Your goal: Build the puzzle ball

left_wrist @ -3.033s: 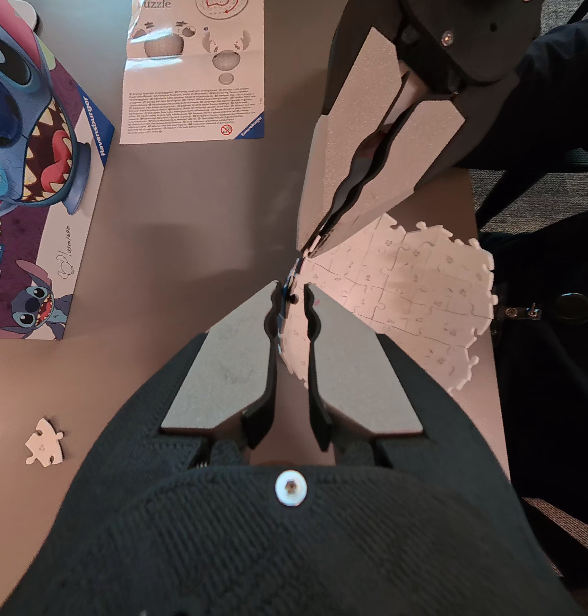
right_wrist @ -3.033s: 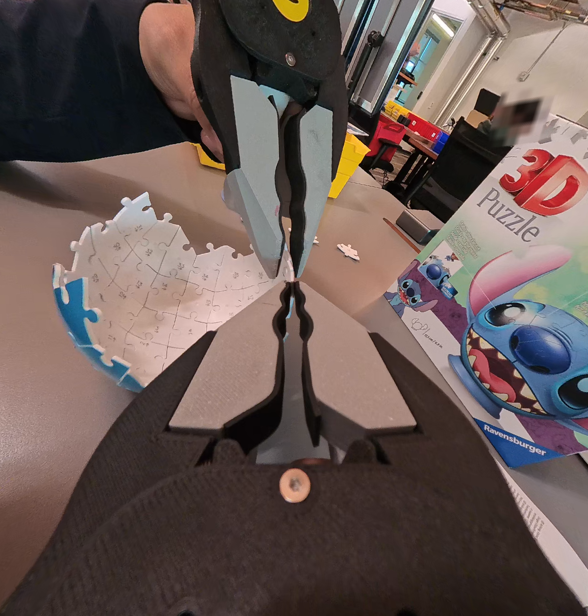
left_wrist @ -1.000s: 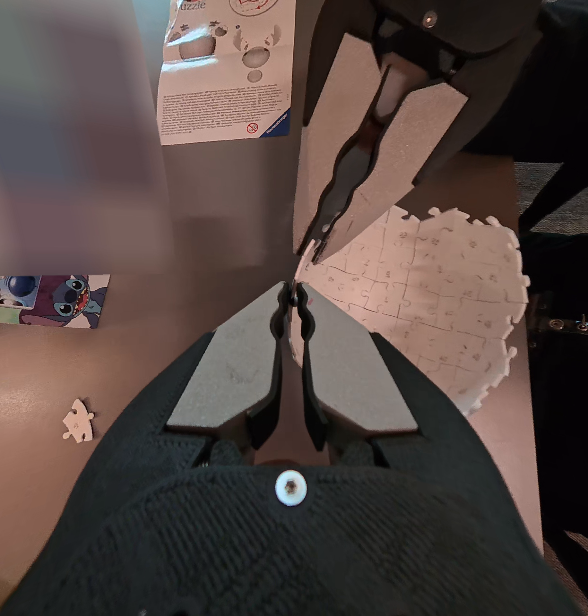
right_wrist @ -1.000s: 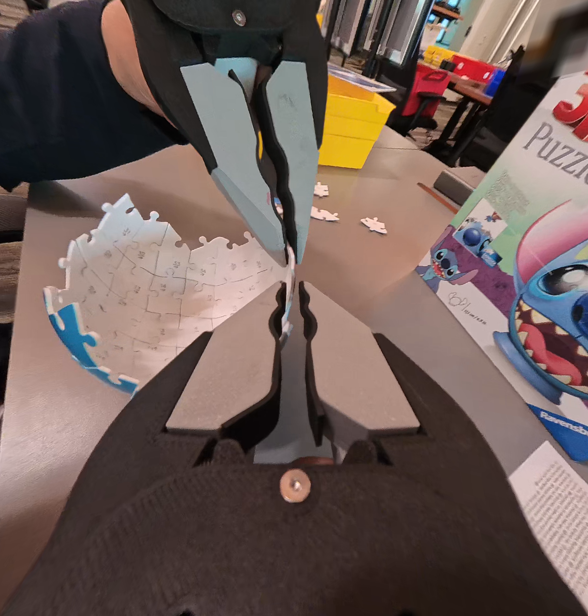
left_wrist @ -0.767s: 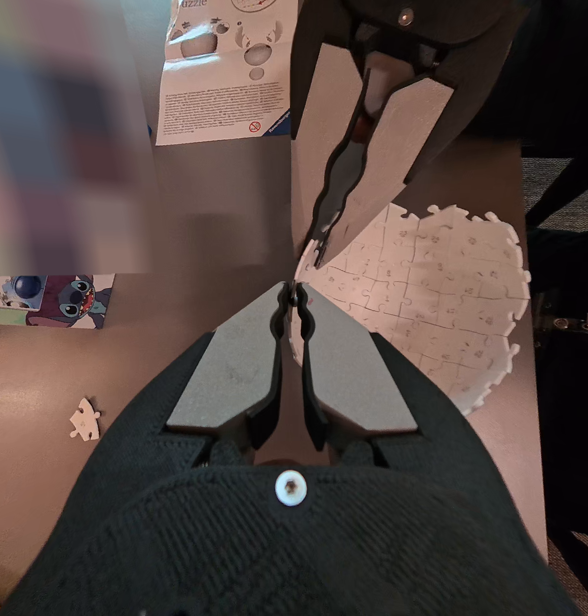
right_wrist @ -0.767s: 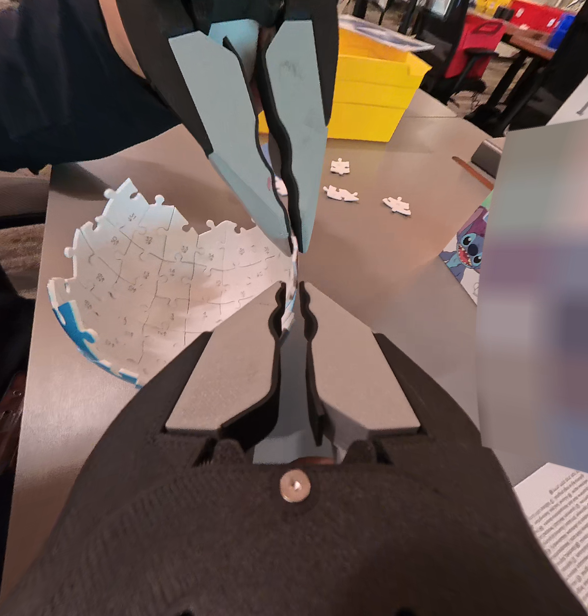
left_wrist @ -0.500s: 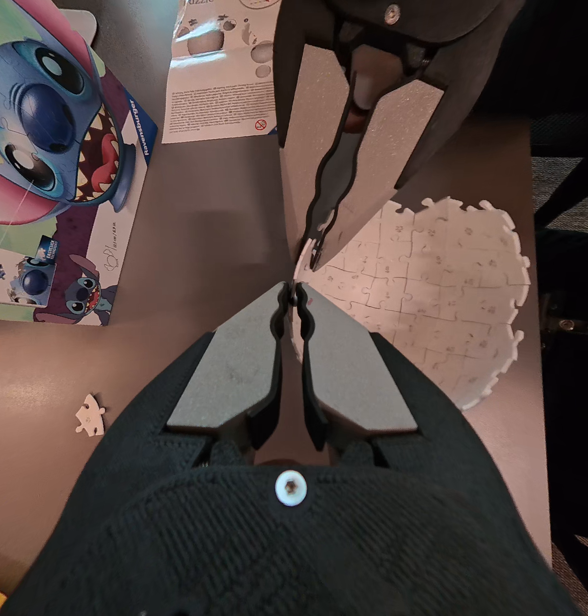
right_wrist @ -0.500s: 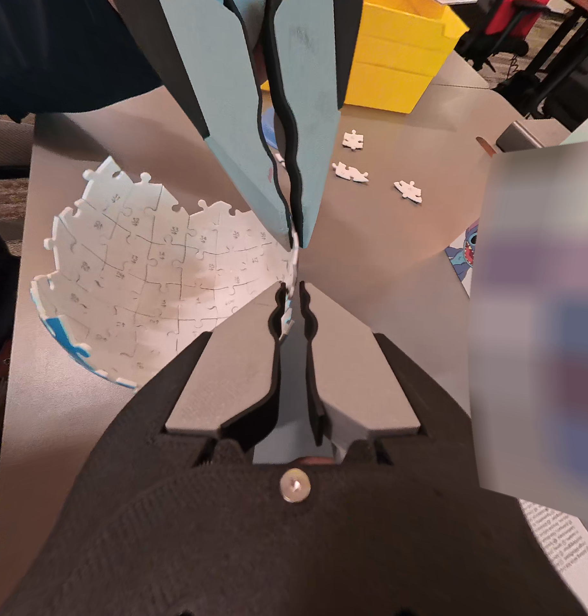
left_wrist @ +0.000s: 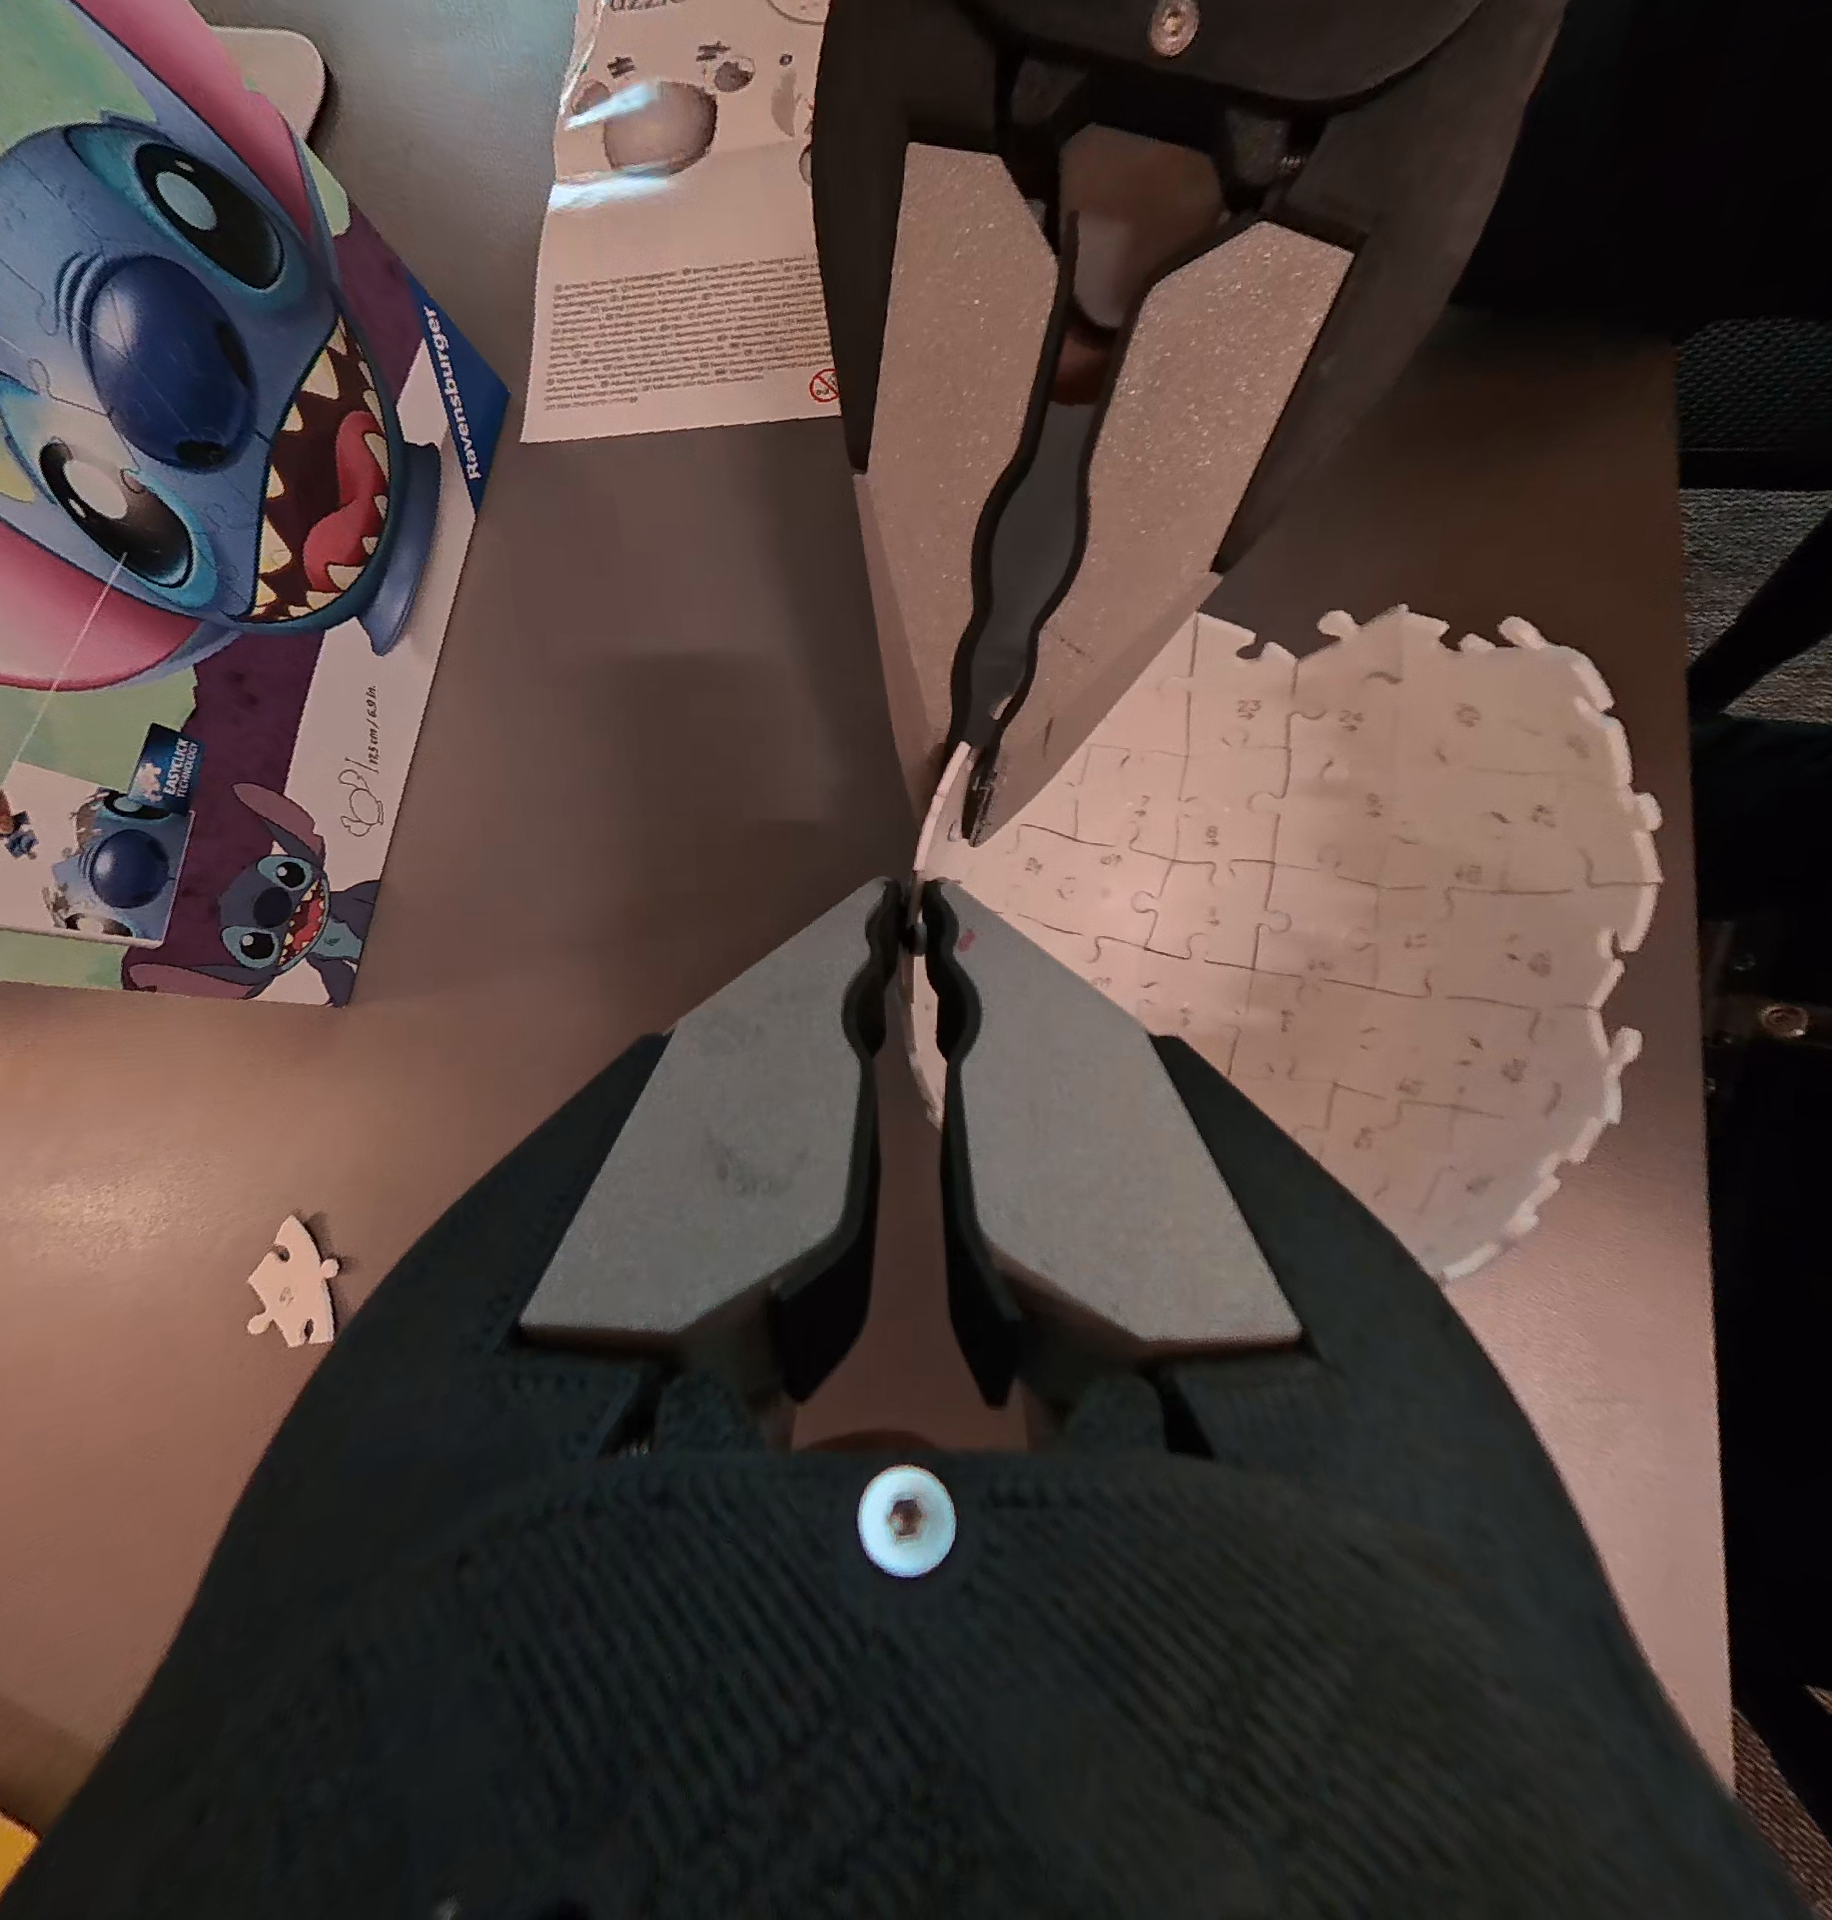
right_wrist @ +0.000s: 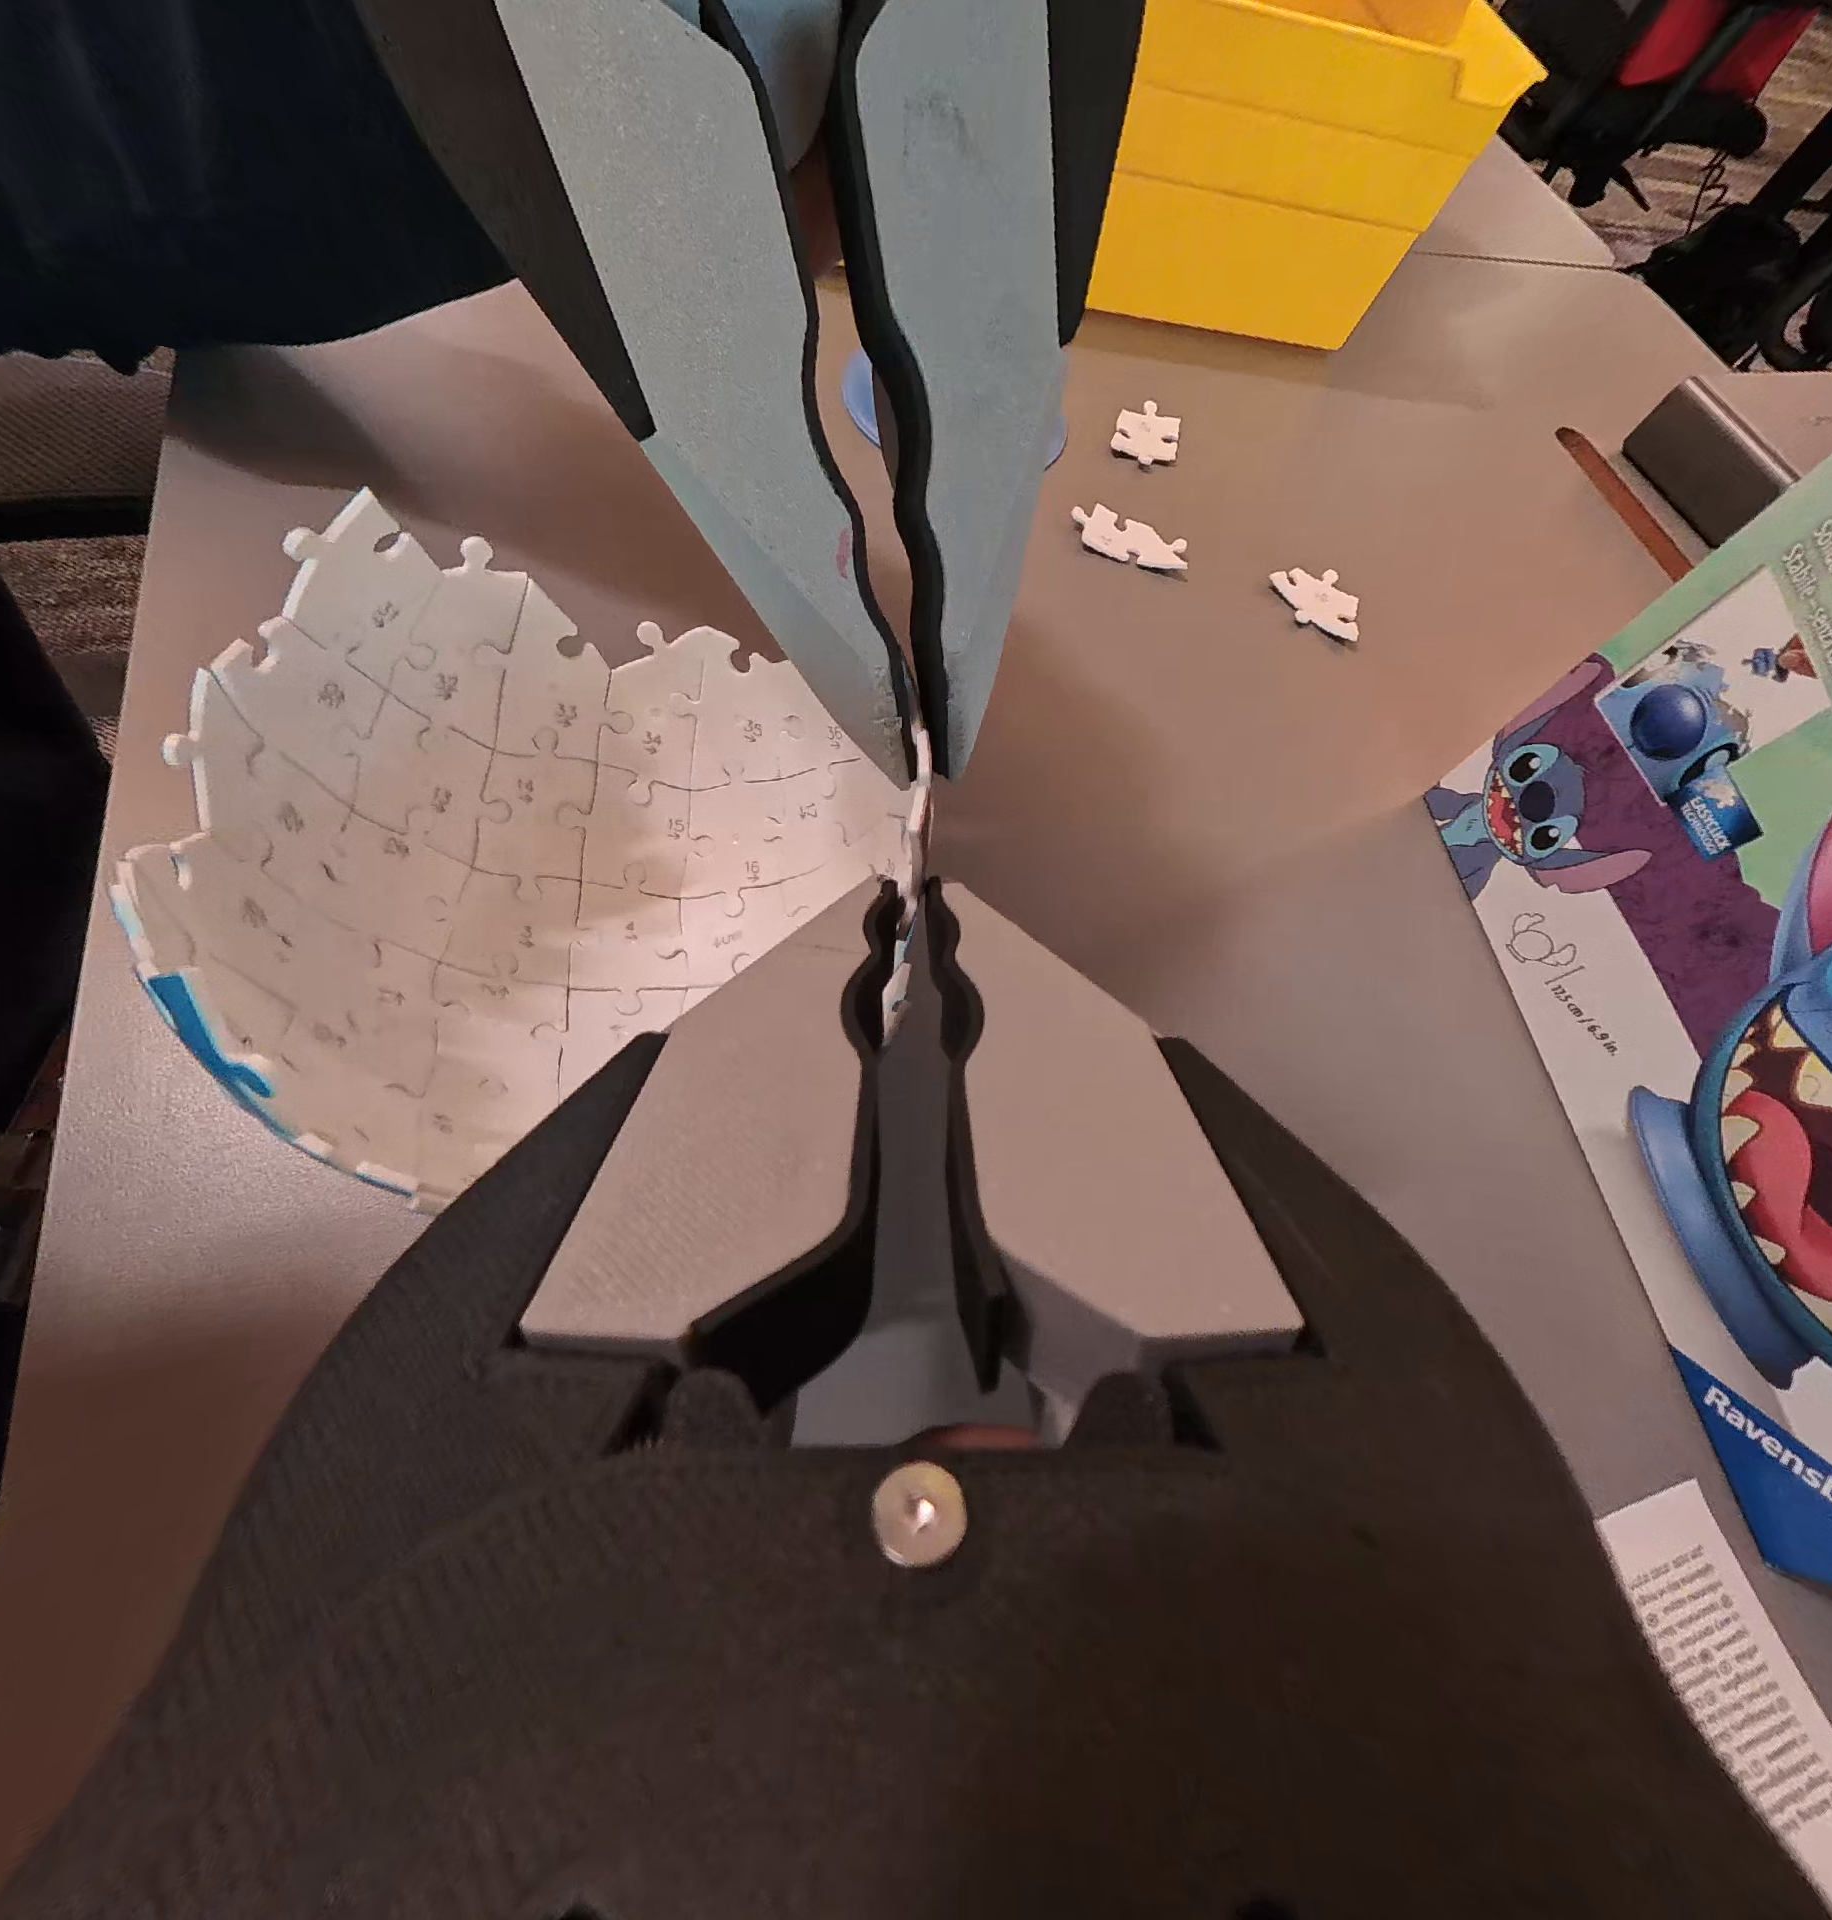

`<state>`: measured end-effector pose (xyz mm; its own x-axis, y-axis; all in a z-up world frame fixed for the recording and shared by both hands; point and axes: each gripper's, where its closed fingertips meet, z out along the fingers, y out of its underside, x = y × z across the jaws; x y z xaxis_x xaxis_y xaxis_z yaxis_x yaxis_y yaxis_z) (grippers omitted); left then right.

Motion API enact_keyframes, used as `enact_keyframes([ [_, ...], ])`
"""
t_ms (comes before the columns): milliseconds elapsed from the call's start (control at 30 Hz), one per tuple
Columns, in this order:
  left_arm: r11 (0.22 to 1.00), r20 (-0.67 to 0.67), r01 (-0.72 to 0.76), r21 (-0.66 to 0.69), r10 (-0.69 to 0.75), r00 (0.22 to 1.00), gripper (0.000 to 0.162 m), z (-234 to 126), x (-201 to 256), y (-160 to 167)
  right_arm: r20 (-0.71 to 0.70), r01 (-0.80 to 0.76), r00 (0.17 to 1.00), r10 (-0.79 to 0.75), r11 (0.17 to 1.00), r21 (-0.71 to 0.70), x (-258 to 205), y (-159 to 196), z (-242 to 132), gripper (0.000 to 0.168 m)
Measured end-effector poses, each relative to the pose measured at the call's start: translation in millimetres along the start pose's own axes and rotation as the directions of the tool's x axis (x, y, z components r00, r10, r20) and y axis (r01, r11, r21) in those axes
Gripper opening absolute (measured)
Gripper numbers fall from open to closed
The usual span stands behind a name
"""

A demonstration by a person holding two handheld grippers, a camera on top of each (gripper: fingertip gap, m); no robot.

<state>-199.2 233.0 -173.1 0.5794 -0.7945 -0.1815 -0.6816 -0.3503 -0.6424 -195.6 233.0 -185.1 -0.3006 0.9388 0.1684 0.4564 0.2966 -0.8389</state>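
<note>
The half-built puzzle ball (left_wrist: pixel 1359 935) is an open shell, white with numbers inside and blue outside, resting on the table. It also shows in the right wrist view (right_wrist: pixel 476 883). My left gripper (left_wrist: pixel 910 914) is shut on the shell's near rim. My right gripper (left_wrist: pixel 969 805) comes in from the top of the left wrist view and is shut on the same rim just beyond. In the right wrist view my right gripper (right_wrist: pixel 912 904) pinches the rim edge-on, and my left gripper (right_wrist: pixel 922 764) pinches it just above. The two sets of tips are close together.
The puzzle box (left_wrist: pixel 164 520) lies left of the shell and shows at the right in the right wrist view (right_wrist: pixel 1722 883). An instruction sheet (left_wrist: pixel 683 260) lies beyond it. Loose white pieces (right_wrist: pixel 1130 538) (left_wrist: pixel 291 1297) lie on the grey table (right_wrist: pixel 1255 831). Yellow bins (right_wrist: pixel 1276 156) stand behind. Less than 4 cm separates the two grippers' tips.
Both grippers keep their hold on the rim. The right wrist view has tilted down and closed in on the left gripper; the left wrist view has shifted so more of the box shows.
</note>
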Motion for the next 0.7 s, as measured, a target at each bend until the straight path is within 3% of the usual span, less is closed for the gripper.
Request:
enact_keyframes([
  [700,1.000,0.028,0.004,-0.009,-0.004,1.000,0.002,0.1,-0.4,0.5,-0.018,-0.008,1.000,0.008,1.000,0.004,1.9,1.1,1.3,0.001],
])
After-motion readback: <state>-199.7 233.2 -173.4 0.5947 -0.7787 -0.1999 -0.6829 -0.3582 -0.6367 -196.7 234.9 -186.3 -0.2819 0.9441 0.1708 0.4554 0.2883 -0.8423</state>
